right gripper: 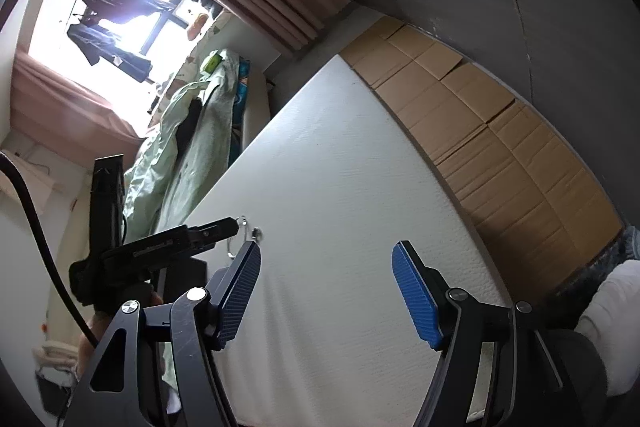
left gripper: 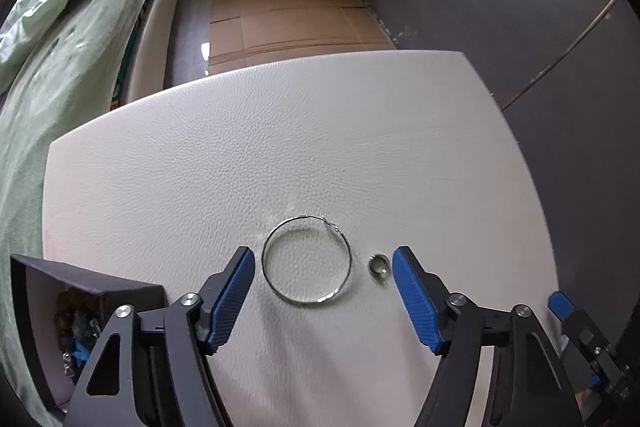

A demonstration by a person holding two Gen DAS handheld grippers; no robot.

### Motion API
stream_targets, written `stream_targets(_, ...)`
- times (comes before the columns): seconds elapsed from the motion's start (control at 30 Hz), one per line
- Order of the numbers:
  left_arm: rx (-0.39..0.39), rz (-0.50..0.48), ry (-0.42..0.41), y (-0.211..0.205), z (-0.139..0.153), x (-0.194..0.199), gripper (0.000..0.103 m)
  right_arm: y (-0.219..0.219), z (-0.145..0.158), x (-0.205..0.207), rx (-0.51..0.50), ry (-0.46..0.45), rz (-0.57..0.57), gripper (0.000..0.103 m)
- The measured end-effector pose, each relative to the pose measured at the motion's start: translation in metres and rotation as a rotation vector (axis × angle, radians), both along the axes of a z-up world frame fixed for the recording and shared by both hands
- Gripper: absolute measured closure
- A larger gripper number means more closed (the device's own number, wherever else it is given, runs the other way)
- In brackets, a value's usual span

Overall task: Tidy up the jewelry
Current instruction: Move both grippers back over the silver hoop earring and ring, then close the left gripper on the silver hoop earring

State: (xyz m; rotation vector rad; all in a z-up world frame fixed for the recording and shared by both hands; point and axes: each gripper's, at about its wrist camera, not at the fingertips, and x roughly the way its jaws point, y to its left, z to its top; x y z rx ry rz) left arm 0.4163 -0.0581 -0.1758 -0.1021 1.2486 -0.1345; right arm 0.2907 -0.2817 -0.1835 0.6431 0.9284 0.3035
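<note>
A large thin silver hoop earring [left gripper: 307,259] lies flat on the white table [left gripper: 240,155], between the fingertips of my left gripper [left gripper: 323,257], which is open and empty just above it. A small silver ring [left gripper: 378,265] lies right of the hoop, close to the right blue finger pad [left gripper: 412,291]. A black jewelry box [left gripper: 80,311] stands open at the lower left with several small pieces inside. My right gripper [right gripper: 326,255] is open and empty over the white table [right gripper: 340,187]. The left gripper [right gripper: 160,247] shows at the left of the right wrist view, partly hiding the hoop [right gripper: 234,247].
The right gripper's blue tip [left gripper: 560,305] shows at the lower right in the left wrist view. A bed with green bedding [left gripper: 60,67] runs along the table's left side. Flattened cardboard [left gripper: 288,23] lies on the floor beyond the far edge. A dark wall [left gripper: 500,7] stands to the right.
</note>
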Motion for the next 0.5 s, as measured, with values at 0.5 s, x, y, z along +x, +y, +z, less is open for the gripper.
stream_targets(0.5, 0.138, -0.005, -0.009, -0.011, -0.011, 0.004, 0.038, -0.004, -0.009, 0.003, -0.002, 0.020, -0.010, 0.033)
